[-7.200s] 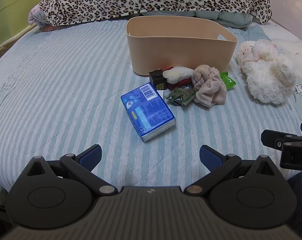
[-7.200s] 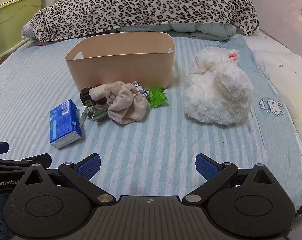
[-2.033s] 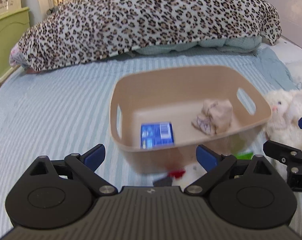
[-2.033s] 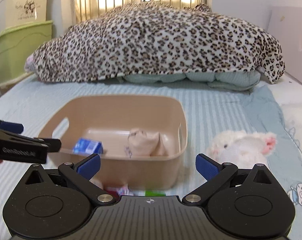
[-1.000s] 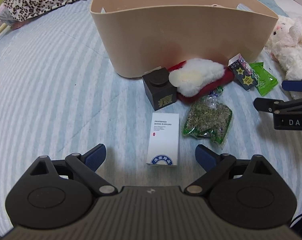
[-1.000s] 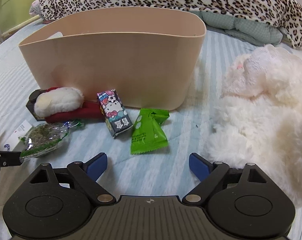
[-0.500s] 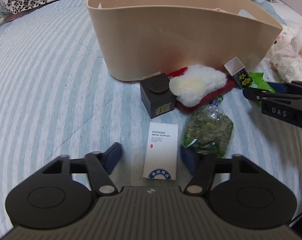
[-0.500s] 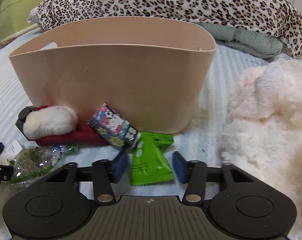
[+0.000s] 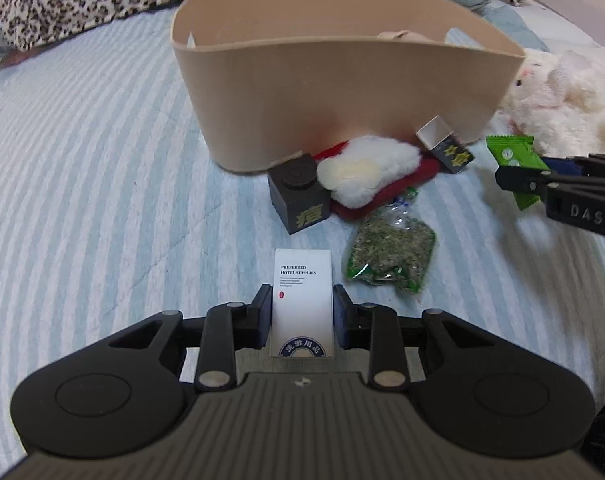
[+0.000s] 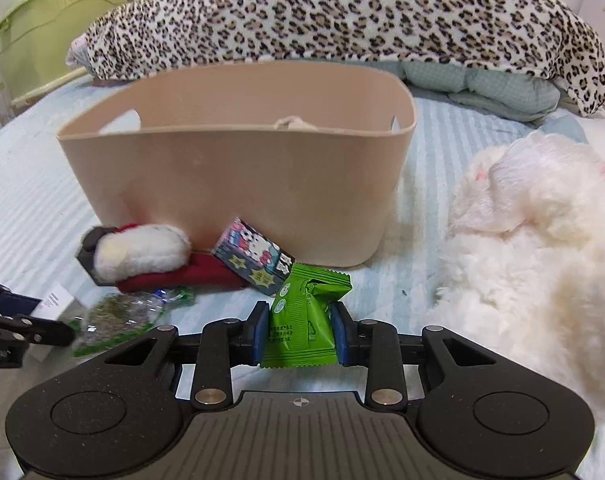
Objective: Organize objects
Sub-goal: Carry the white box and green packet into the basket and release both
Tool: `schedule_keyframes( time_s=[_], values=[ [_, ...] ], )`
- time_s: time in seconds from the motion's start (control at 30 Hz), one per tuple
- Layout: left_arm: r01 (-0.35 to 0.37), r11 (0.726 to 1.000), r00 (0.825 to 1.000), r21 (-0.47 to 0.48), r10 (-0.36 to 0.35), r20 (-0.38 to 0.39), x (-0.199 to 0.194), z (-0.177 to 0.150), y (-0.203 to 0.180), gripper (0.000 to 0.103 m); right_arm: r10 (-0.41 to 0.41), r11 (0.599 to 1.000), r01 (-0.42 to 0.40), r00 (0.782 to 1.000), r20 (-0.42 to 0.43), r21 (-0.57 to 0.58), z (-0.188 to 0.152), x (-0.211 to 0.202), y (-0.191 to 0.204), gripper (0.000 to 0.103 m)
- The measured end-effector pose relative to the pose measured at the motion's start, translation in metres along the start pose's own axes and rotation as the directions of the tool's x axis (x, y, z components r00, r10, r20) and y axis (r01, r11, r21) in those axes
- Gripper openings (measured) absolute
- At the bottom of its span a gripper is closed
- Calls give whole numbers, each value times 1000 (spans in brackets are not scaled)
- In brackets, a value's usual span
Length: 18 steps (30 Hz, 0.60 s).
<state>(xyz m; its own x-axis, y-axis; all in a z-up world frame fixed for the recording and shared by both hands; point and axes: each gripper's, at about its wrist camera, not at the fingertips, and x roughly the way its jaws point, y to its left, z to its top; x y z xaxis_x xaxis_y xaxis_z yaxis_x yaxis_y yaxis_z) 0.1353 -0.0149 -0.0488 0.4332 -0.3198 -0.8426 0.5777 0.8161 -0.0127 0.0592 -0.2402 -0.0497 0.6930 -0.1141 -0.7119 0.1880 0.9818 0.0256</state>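
My left gripper (image 9: 302,314) is shut on a white hotel-supplies box (image 9: 304,300), low over the striped bed. My right gripper (image 10: 299,334) is shut on a green snack packet (image 10: 302,320); the packet also shows in the left wrist view (image 9: 512,156). The beige tub (image 9: 342,92) (image 10: 238,188) stands behind, with a beige cloth just showing over its rim. In front of it lie a black cube (image 9: 300,198), a red and white plush (image 9: 370,170) (image 10: 142,256), a bag of dried herbs (image 9: 390,252) (image 10: 118,312) and a small Hello Kitty box (image 10: 254,262) (image 9: 446,146).
A big white plush toy (image 10: 542,248) lies right of the tub. A leopard-print blanket (image 10: 342,20) is piled along the back of the bed. A green storage bin (image 10: 42,40) stands at the far left, off the bed.
Both grippers have closed from open: the left on the white box, the right on the green packet. Both have lifted slightly. Earlier the blue tissue pack and the beige cloth went into the tub.
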Motion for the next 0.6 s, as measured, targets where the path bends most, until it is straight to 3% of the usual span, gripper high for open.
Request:
schedule_keyframes(
  time_s=[0.3, 0.6],
  values=[
    [-7, 1000, 991, 19, 4, 133, -39, 24, -6, 33, 24, 1000, -25, 994, 109, 16, 21, -49, 0, 30],
    [-18, 1000, 958, 24, 11, 286, -71, 75, -10, 33, 15, 999, -27, 969, 245, 45, 59, -74, 2, 30]
  ],
)
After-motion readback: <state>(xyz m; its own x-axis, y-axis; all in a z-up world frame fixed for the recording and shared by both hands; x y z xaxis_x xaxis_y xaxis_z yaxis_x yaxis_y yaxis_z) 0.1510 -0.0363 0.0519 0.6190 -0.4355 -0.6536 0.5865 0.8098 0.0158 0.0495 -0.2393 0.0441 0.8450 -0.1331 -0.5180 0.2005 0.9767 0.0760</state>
